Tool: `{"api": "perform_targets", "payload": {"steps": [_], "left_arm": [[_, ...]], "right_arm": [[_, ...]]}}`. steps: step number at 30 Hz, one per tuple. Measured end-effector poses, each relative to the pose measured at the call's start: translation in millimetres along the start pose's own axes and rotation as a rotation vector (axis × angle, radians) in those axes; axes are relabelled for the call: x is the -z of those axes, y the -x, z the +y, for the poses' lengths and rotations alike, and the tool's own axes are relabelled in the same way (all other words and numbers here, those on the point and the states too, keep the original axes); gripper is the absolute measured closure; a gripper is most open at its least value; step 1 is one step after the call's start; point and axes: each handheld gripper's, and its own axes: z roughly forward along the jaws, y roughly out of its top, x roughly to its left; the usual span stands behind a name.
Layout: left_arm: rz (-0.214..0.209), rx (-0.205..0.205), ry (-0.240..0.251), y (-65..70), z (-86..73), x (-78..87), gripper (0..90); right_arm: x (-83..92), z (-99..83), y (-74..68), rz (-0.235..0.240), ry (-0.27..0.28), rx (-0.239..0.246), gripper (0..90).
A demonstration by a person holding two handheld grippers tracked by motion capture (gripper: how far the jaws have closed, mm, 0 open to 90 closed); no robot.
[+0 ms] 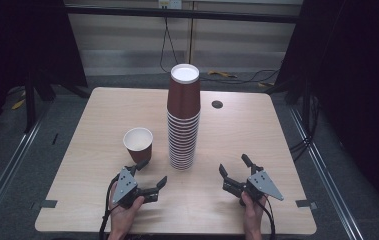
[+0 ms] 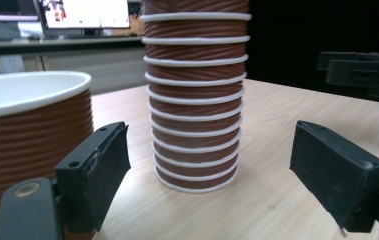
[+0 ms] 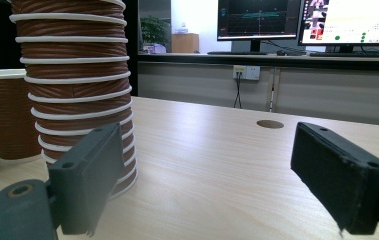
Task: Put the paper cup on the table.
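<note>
Pale wood table [image 1: 102,120] under a dim lab rig, with monitors glowing along the far wall: at the left, the left gripper [image 1: 153,173] rests low on the near edge, jaws spread wide and holding nothing, one of them just beside the single brown paper cup [image 1: 138,144] standing upright with its mouth up. At centre rises the tall stack of cups [image 1: 183,117], nested mouth-down and leaning slightly, just beside the single cup but apart from it. At the right, the right gripper [image 1: 233,164] sits near the stack's base, its jaws likewise parted and empty.

The stack looks like the weak point. It is tall, narrow and light, so a jaw brushing its lower rims on the way in could likely topple it across the table. Pinching the top cup off-centre might lift several cups together. The single cup, sitting so close to the left jaw, could be knocked over by any sideways swing.
</note>
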Motion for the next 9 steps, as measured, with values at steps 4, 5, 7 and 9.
{"api": "perform_targets", "payload": {"steps": [4,5,7,9], "left_arm": [[0.004,0.045,0.021,-2.8,-1.2,1.9,15.5],[-0.004,0.017,0.016,-4.1,-0.9,2.3,15.7],[0.001,0.047,0.025,-3.0,-1.5,2.4,15.4],[-0.002,0.051,0.025,-3.0,-1.5,2.2,15.5]], "right_arm": [[-0.4,0.2,0.2,0.004,-0.006,-0.003,14.4],[-0.8,0.3,0.5,0.008,-0.008,-0.004,14.8],[-1.5,0.6,0.8,0.011,-0.015,-0.004,15.0],[-2.8,1.4,1.7,0.028,-0.038,-0.001,16.0]]}}
